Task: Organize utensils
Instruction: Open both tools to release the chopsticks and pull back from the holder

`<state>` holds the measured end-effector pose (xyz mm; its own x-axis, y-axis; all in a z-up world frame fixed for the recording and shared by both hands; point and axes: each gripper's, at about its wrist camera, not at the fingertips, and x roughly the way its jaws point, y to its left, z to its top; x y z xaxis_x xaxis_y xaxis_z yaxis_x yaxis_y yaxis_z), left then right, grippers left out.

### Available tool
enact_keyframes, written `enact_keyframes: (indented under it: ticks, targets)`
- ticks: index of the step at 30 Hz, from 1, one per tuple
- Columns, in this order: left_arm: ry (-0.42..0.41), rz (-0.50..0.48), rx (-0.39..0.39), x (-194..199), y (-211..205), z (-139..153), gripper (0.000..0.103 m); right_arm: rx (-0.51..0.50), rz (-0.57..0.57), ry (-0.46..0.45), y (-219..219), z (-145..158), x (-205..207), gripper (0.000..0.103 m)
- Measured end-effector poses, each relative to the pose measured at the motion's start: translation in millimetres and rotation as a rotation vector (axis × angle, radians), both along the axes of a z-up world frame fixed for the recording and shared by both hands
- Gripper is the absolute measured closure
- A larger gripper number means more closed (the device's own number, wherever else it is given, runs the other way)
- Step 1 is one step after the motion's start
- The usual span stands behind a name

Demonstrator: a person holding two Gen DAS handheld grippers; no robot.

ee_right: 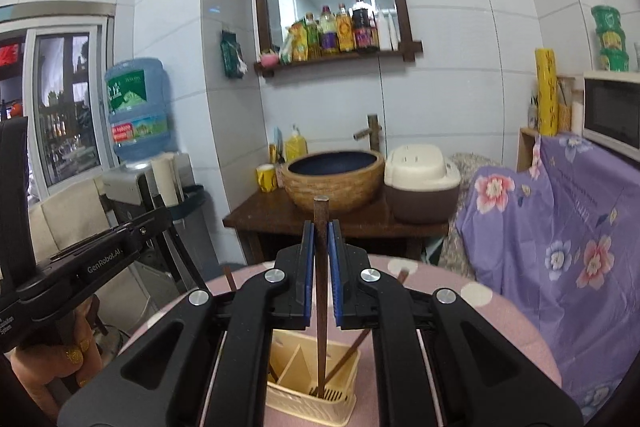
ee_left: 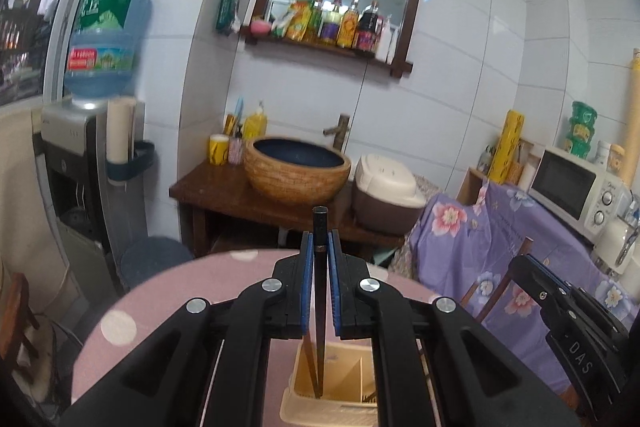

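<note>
While both slim chopsticks stand upright over the cream plastic utensil caddy (ee_left: 332,393), each is pinched between a pair of blue-padded fingers. A black lacquered chopstick (ee_left: 320,291) sits in the left gripper (ee_left: 320,239), whose jaws are nearly closed around it; its lower tip reaches down into the left compartment of the caddy. A reddish-brown wooden chopstick (ee_right: 321,291) sits in the right gripper (ee_right: 320,231), clamped just as narrowly, with its tip down in the slotted right-hand compartment. Another brown chopstick (ee_right: 352,351) leans at a slant in that same compartment, and one more leans in the left one. The caddy rests on a round table covered in pink cloth with pale dots (ee_right: 480,311). Beyond the table stands a dark wooden stand bearing a woven-look basin with a blue bowl (ee_left: 296,167) and a cream and brown rice cooker (ee_right: 420,187). A lilac floral cloth (ee_right: 560,235) drapes furniture to the right.
</note>
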<state>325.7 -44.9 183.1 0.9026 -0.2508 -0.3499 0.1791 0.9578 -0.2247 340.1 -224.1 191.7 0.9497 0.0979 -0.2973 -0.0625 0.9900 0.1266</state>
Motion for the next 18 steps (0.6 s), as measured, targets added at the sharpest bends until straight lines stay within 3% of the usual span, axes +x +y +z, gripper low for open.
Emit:
enact_keyframes:
  ticks: [7, 11, 18]
  targets:
    - [0.087, -0.008, 0.005, 6.3, 0.6, -40.1, 0.095, 0.020, -0.023, 0.067, -6.2, -35.7, 7.6, 0.095]
    - [0.123, -0.020, 0.016, 9.4, -1.5, -54.7, 0.094, 0.018, -0.035, 0.061, -10.1, -42.6, 5.9, 0.095]
    - [0.125, -0.043, -0.002, 5.1, 0.0, -57.5, 0.093, -0.002, -0.042, 0.048, -10.9, -45.1, -1.9, 0.092]
